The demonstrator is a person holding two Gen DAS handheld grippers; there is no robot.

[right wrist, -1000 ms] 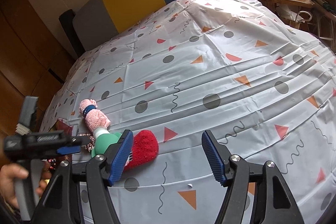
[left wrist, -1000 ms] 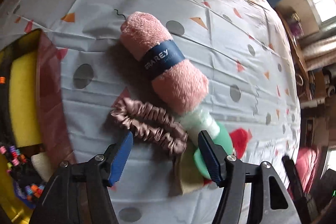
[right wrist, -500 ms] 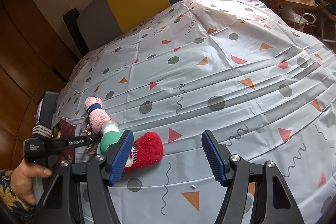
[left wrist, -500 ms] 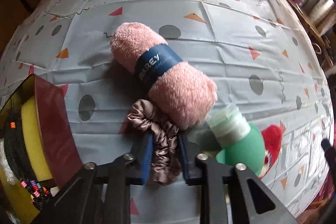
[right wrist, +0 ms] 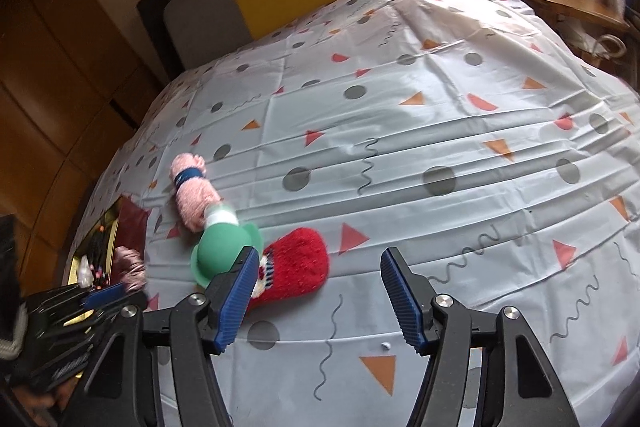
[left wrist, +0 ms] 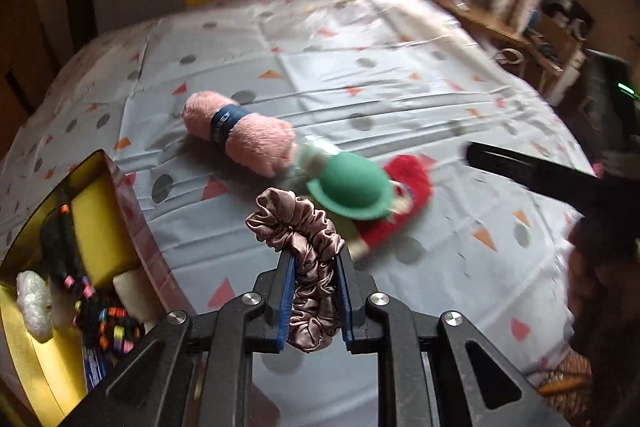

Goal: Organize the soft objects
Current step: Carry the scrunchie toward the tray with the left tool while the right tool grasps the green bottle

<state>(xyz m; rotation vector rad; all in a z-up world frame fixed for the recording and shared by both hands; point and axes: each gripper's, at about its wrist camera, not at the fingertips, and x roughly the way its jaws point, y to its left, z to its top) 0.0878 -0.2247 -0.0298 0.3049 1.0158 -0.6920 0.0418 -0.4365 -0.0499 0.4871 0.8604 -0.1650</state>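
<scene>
— Scrunchie [left wrist: 308, 259], dusty-pink satin: where is it?

— Lower centre of the left wrist view, pinched between the blue pads of the left gripper [left wrist: 316, 291], which is clamped on it, its loop bunching up above the fingertips.

— And the other soft items?

— On the patterned tablecloth [left wrist: 360, 39] at mid-frame: a pink rolled towel [left wrist: 244, 135] with a navy band, a green bottle [left wrist: 348, 187] just beside it, a red sock [right wrist: 292, 267] touching the bottle.

— The right gripper [right wrist: 316, 297]?

— Lower centre of its own view, jaws apart, nothing between them, one pad in front of the sock.

— Anything at the edge?

— A gold-lined box [left wrist: 24, 343], lower left, holding a yellow sponge [left wrist: 100, 223] and beaded hair ties [left wrist: 108, 327].
</scene>
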